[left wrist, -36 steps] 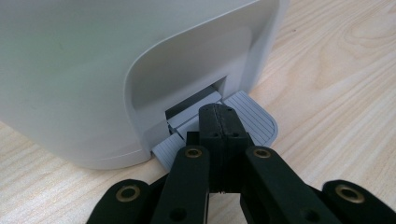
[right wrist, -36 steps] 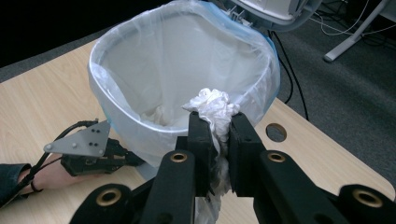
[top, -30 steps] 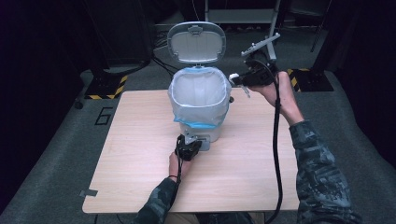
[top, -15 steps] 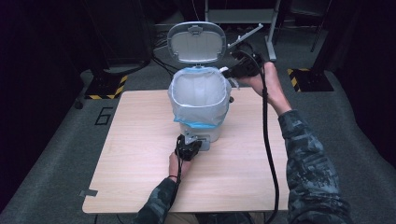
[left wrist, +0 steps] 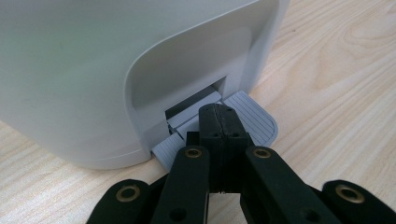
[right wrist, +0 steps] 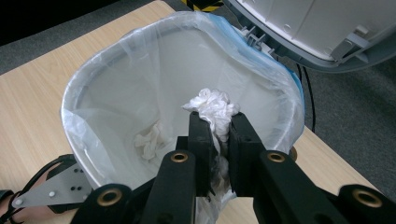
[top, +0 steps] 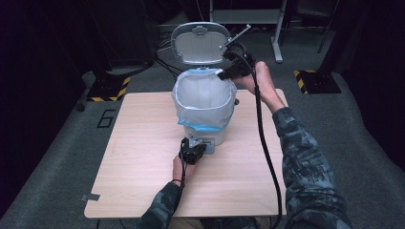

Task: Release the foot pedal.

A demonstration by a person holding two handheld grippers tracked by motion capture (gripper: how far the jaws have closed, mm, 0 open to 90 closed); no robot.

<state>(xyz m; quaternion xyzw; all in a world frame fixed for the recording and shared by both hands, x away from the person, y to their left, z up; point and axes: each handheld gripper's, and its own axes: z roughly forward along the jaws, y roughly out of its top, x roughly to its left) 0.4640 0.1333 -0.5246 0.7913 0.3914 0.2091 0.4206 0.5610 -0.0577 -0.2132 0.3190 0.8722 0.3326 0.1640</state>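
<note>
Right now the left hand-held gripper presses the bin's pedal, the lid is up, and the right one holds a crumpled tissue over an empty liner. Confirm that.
Not empty: the right gripper view shows another crumpled tissue already lying in the liner. The rest holds.

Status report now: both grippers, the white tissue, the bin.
Left gripper shut, pressing grey ribbed pedal. Right gripper shut on crumpled white tissue, over lined white pedal bin. Grey lid up; nothing blocks the opening.
</note>
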